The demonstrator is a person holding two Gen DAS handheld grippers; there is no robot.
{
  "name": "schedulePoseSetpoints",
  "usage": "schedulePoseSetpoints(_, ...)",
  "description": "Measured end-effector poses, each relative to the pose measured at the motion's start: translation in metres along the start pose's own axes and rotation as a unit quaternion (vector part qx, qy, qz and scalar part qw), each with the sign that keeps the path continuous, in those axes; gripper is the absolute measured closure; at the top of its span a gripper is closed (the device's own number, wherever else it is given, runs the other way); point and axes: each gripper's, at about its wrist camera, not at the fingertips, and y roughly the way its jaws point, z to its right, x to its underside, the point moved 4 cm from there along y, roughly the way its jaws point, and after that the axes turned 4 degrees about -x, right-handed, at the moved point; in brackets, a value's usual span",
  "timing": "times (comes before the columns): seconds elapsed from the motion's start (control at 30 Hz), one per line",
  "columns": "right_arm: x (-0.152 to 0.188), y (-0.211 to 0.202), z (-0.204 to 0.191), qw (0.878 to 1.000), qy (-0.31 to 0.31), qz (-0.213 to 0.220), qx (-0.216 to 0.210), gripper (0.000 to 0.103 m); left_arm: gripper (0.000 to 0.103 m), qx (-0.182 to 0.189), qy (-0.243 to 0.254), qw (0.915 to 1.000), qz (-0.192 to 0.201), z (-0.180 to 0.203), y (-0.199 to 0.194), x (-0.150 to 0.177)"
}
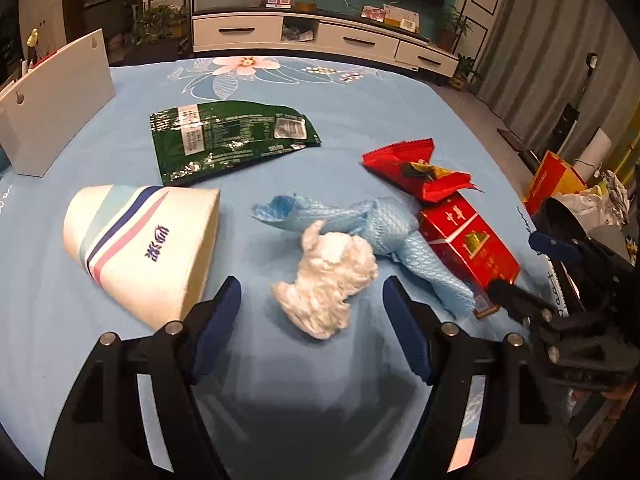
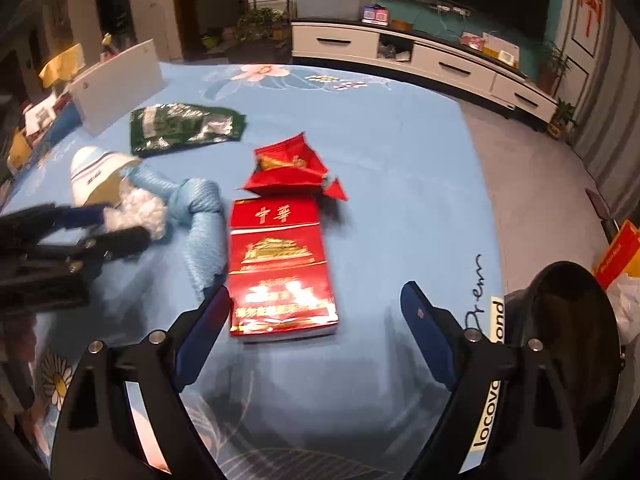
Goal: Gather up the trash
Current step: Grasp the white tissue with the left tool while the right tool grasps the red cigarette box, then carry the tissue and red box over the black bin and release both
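Note:
Trash lies on a blue floral tablecloth [image 1: 360, 112]. My left gripper [image 1: 312, 304] is open around a crumpled white tissue [image 1: 328, 280], its fingers either side, low over the cloth. A tipped paper cup [image 1: 148, 244], a green snack bag [image 1: 228, 136], a blue mesh cloth [image 1: 376, 220], a red wrapper [image 1: 416, 168] and a red cigarette pack [image 1: 468, 248] lie around it. My right gripper [image 2: 316, 300] is open, its fingers either side of the near end of the cigarette pack [image 2: 280, 268]. The tissue [image 2: 144, 212], the cloth [image 2: 204, 216] and the left gripper [image 2: 120, 224] show at left.
A white board [image 1: 60, 100] stands at the table's far left. A black bin [image 2: 568, 332] with a liner sits past the table's right edge, beside a red bag [image 2: 616, 256]. A TV cabinet [image 1: 320, 36] stands beyond the table.

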Motion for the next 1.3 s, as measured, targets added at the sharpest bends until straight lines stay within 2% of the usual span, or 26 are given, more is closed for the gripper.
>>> schedulePoseSetpoints(0.1, 0.001, 0.007, -0.001, 1.0, -0.004, -0.011, 0.002, 0.018, 0.03, 0.0, 0.005, 1.0, -0.003, 0.001, 0.005, -0.002)
schedulePoseSetpoints(0.13, 0.002, 0.009, -0.001, 1.0, -0.003, -0.013, 0.002, 0.022, 0.031, 0.001, 0.006, 1.0, -0.005, 0.001, 0.007, -0.003)
schedulePoseSetpoints(0.2, 0.002, 0.012, -0.001, 1.0, -0.002, -0.015, -0.001, 0.028, 0.041, 0.003, 0.008, 0.9999, -0.008, 0.003, 0.011, -0.003)
schedulePoseSetpoints(0.3, 0.002, 0.014, -0.002, 1.0, -0.003, -0.018, -0.001, 0.042, 0.049, 0.007, 0.01, 0.9999, -0.008, 0.006, 0.012, -0.004)
schedulePoseSetpoints(0.43, 0.003, 0.014, -0.003, 1.0, -0.006, -0.018, 0.003, 0.044, 0.072, 0.015, 0.013, 0.9998, -0.005, 0.011, 0.01, -0.003)
schedulePoseSetpoints(0.5, 0.005, 0.012, -0.002, 1.0, -0.002, -0.016, -0.001, 0.045, 0.075, 0.016, 0.014, 0.9998, -0.003, 0.012, 0.007, -0.002)
schedulePoseSetpoints(0.73, 0.01, -0.007, 0.0, 1.0, 0.011, -0.001, -0.013, 0.045, 0.078, 0.039, 0.01, 0.9992, 0.003, 0.012, -0.011, 0.005)
schedulePoseSetpoints(0.97, 0.031, -0.045, 0.005, 0.998, 0.047, 0.025, -0.028, 0.045, 0.078, 0.068, 0.016, 0.9974, 0.017, 0.019, -0.047, 0.018)
schedulePoseSetpoints(1.3, 0.074, -0.094, 0.017, 0.99, 0.114, 0.058, -0.053, 0.045, 0.078, 0.113, 0.064, 0.9914, 0.018, 0.063, -0.082, 0.035)
